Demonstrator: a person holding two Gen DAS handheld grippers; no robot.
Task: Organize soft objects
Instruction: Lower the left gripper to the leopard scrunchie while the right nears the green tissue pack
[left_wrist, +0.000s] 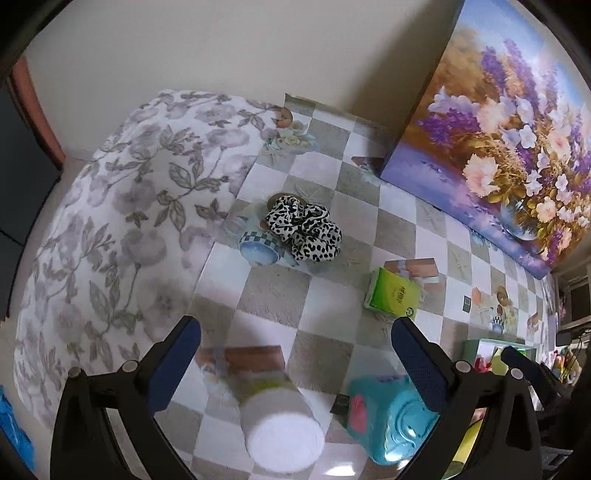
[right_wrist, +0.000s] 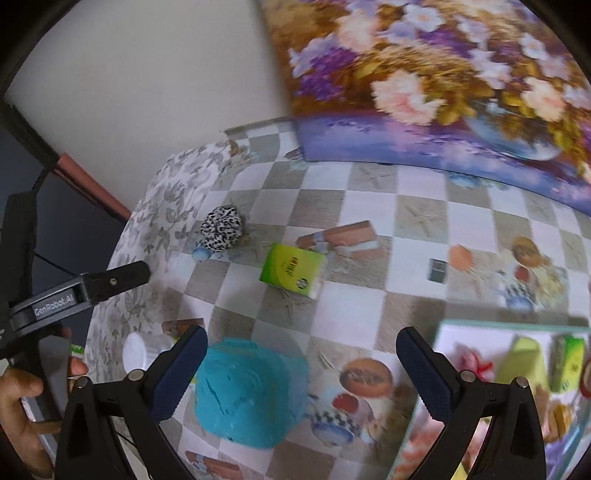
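**Between the right tongs: teal toy, box to the right**

On the counter (right_wrist: 369, 206) the teal toy (right_wrist: 251, 391) is seen between the right tongs (right_wrist: 301, 373), held apart, empty. The box (right_wrist: 509, 332) lies just right. Left tongs (left_wrist: 295, 354) also apart; scrunchie (left_wrist: 303, 228) far ahead.

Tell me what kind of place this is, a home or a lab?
Most likely a home: a table under a checkered tablecloth, a floral painting leaning against the wall, and a leaf-print fabric cover beside it.

Turquoise toy (right_wrist: 251, 391) between spread fingers (right_wrist: 181, 369)
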